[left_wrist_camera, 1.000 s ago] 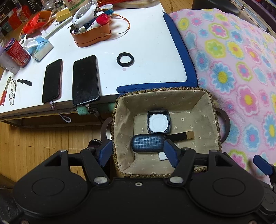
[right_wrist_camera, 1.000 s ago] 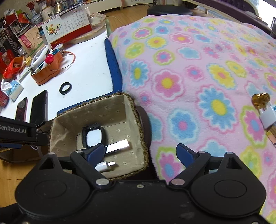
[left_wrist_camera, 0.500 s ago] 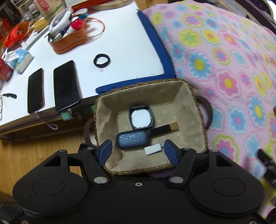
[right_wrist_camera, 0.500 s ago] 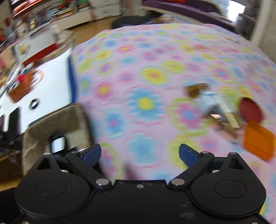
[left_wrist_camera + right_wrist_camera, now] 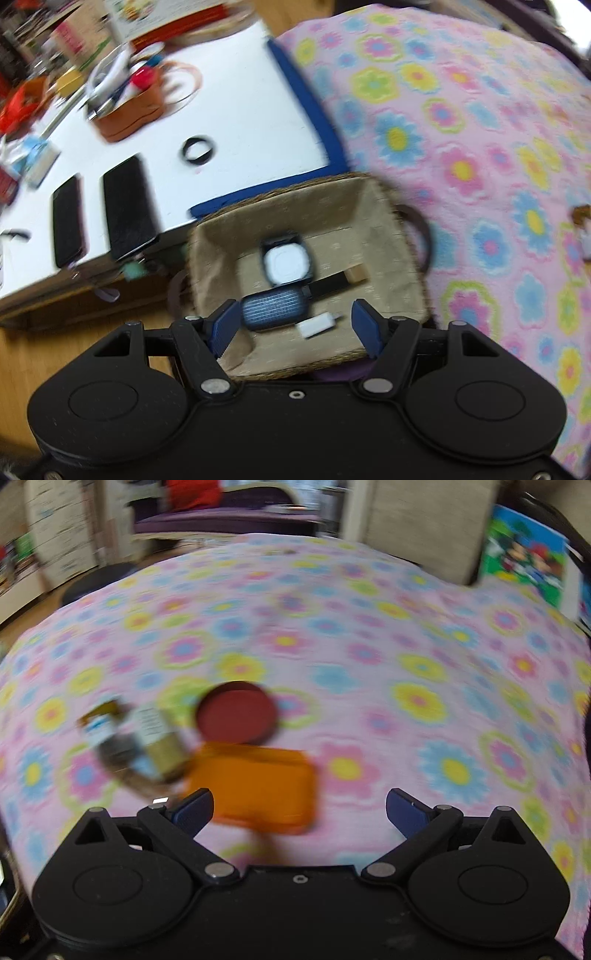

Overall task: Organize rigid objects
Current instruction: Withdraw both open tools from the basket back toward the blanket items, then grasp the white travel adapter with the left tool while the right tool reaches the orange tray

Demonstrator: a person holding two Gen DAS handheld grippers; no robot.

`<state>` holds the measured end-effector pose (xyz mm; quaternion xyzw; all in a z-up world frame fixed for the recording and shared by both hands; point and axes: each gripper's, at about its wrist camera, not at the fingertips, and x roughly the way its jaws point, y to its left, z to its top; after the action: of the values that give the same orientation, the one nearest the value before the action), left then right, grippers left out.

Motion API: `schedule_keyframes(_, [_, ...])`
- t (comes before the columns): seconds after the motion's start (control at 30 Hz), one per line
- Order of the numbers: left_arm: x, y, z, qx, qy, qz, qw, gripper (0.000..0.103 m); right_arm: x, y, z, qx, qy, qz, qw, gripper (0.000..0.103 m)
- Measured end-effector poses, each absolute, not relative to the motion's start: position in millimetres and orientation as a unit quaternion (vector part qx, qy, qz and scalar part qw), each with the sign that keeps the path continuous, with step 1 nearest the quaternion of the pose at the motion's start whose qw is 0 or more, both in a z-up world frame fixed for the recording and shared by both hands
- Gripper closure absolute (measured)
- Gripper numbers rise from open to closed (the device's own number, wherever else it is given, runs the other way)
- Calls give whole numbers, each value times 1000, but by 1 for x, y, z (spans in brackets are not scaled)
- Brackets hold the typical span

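Here the right gripper (image 5: 299,810) hangs empty over the orange case (image 5: 255,784), jaws opening; a fast drop could shove it into the blurred bottles (image 5: 136,744). The left gripper (image 5: 297,325), spread and empty, hovers above the basket (image 5: 399,236).

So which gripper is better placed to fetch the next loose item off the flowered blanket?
Right. The right gripper, jaws opening with nothing between them, hangs just short of the orange case and red disc; the left gripper sits empty over the basket.
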<state>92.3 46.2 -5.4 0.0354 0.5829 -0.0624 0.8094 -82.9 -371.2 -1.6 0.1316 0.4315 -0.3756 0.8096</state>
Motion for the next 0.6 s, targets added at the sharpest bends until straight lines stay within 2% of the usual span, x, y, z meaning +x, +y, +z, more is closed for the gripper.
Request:
schedule_keyframes(0.23, [59, -6, 13, 92, 519, -146, 837, 35, -88, -395, -17, 189, 427, -391, 793, 0])
schedule_keyframes(0.5, [28, -72, 7, 154, 499, -219, 824, 34, -53, -372, -22, 195, 419, -352, 814, 0])
schedule_keyframes(0.6, [27, -83, 5, 148, 505, -227, 819, 34, -42, -370, -30, 189, 422, -351, 814, 0])
